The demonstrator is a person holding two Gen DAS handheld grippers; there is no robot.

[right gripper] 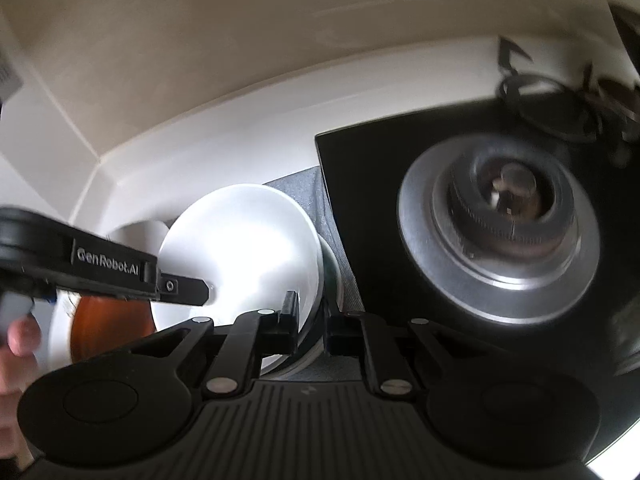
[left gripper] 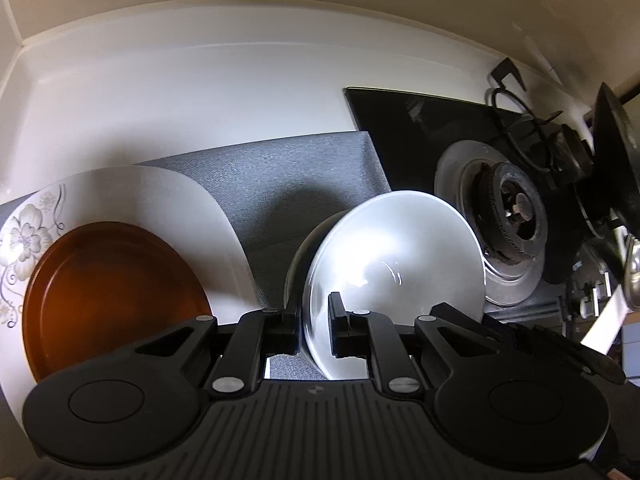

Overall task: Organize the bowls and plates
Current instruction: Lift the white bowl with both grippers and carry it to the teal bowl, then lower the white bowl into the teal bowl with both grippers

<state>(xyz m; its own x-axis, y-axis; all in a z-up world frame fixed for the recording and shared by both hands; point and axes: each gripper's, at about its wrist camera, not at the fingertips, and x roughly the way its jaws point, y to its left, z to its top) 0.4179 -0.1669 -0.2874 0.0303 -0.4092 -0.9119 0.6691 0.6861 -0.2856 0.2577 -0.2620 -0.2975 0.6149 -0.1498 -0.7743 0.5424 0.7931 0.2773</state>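
Observation:
A white bowl [left gripper: 394, 264] is tilted on its side over the grey mat [left gripper: 280, 184]. My left gripper [left gripper: 314, 328] is shut on its near rim. In the right wrist view the same white bowl [right gripper: 248, 248] has my right gripper [right gripper: 312, 320] shut on its opposite rim, with the left gripper's fingertips [right gripper: 188, 286] at its left edge. A darker bowl's rim [right gripper: 334, 276] shows right behind it. A brown plate [left gripper: 112, 300] lies on a white floral plate [left gripper: 40, 232] at the left.
A black glass gas hob [left gripper: 420, 132] with a steel burner [left gripper: 512, 216] lies at the right, close to the bowl. Pot supports [left gripper: 532, 120] stand on it. The white counter meets the beige wall [left gripper: 280, 0] behind. A hand [right gripper: 16, 344] holds the left gripper.

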